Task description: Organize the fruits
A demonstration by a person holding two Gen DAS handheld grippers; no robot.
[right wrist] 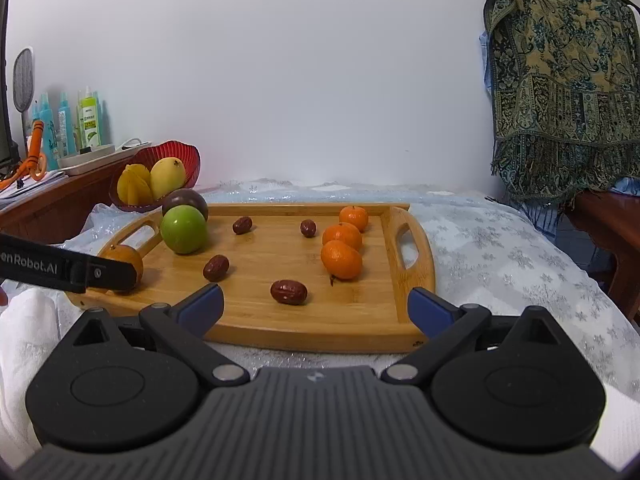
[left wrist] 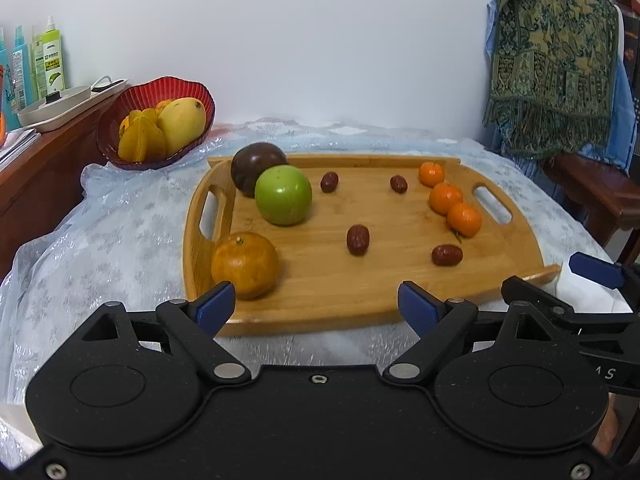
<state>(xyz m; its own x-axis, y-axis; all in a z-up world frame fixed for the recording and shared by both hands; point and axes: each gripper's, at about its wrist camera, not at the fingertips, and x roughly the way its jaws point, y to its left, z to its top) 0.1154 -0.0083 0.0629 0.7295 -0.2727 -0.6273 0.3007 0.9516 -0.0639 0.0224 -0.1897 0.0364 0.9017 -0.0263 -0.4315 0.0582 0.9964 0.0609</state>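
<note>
A wooden tray lies on the table. On it sit a green apple, a dark purple fruit, a large orange, three small tangerines and several red dates. My left gripper is open and empty at the tray's near edge, beside the large orange. My right gripper is open and empty at the near edge, in front of a date.
A red basket with a mango and starfruit stands at the tray's far left. A wooden sideboard with bottles is at the left. A patterned cloth hangs over furniture at the right.
</note>
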